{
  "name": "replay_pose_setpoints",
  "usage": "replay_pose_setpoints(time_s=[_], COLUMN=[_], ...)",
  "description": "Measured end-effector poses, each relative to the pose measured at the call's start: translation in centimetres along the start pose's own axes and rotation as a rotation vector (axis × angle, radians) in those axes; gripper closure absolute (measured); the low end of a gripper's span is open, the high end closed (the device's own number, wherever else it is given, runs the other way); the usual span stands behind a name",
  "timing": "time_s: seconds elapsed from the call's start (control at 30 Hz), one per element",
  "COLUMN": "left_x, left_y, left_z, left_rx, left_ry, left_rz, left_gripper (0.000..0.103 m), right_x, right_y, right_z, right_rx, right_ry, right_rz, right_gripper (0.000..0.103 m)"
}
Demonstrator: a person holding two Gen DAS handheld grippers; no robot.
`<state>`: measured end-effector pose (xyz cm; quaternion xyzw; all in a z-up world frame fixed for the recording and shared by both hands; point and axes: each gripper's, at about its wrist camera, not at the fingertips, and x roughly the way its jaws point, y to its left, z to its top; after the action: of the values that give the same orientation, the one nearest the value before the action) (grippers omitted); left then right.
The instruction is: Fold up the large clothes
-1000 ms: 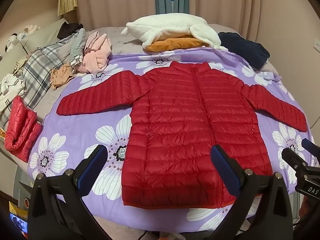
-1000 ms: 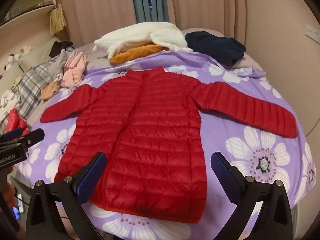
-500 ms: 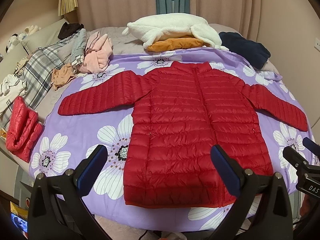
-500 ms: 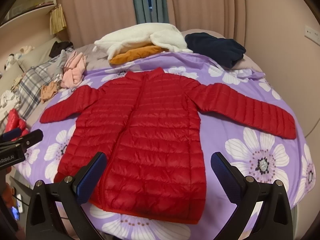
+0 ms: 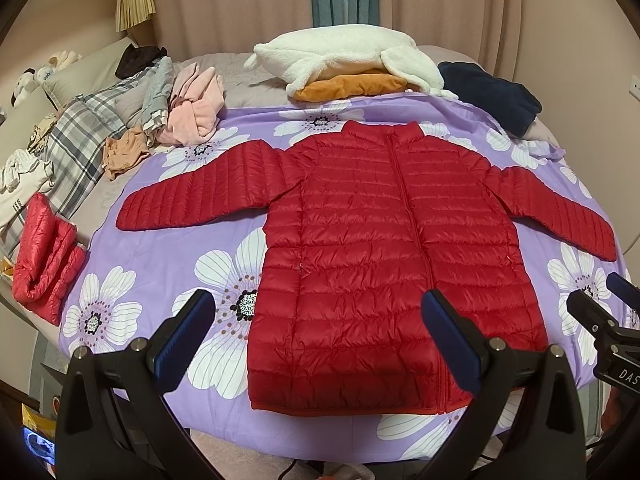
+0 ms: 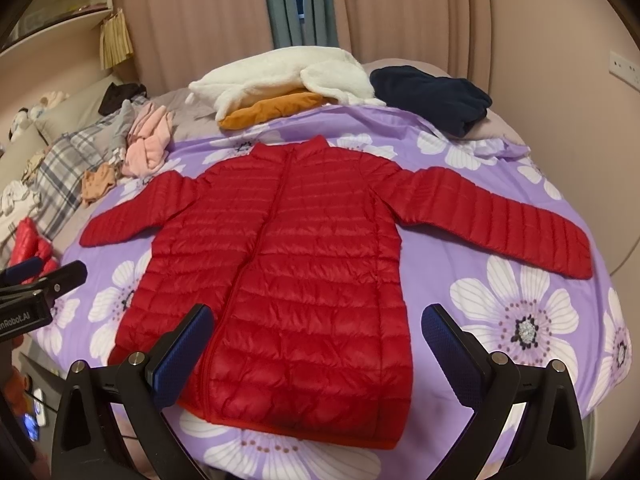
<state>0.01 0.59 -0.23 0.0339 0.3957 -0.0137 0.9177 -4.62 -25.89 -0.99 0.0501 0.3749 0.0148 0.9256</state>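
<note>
A red jacket point(image 5: 384, 248) lies flat, zipped, sleeves spread, on the purple flowered bedspread point(image 5: 168, 256). The left claw point(image 5: 320, 340) and right claw point(image 6: 320, 348) both gape wide above its hem, holding nothing. Only the left view shows the whole folded red garment point(image 5: 44, 264) at the bed's edge.

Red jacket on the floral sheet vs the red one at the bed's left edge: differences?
The spread red jacket lies flat, zipped, sleeves out; the bundled red jacket is folded into a thick bundle. The spread one sits mid floral sheet; the bundled one lies off it, beside the plaid fabric. Both are red quilted puffers, untouched by either gripper.
</note>
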Motion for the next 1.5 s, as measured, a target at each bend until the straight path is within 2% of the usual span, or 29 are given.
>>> replay_pose_setpoints(time_s=[1.5], left_x=[0.7], left_y=[0.1], left_z=[-1.0], left_rx=[0.006], left_ry=[0.02], left_rz=[0.0], left_gripper=[0.0], right_x=[0.3], right_y=[-0.4], right_z=[-0.3], right_rx=[0.014], right_ry=[0.007], right_rz=[-0.003], right_gripper=[0.0])
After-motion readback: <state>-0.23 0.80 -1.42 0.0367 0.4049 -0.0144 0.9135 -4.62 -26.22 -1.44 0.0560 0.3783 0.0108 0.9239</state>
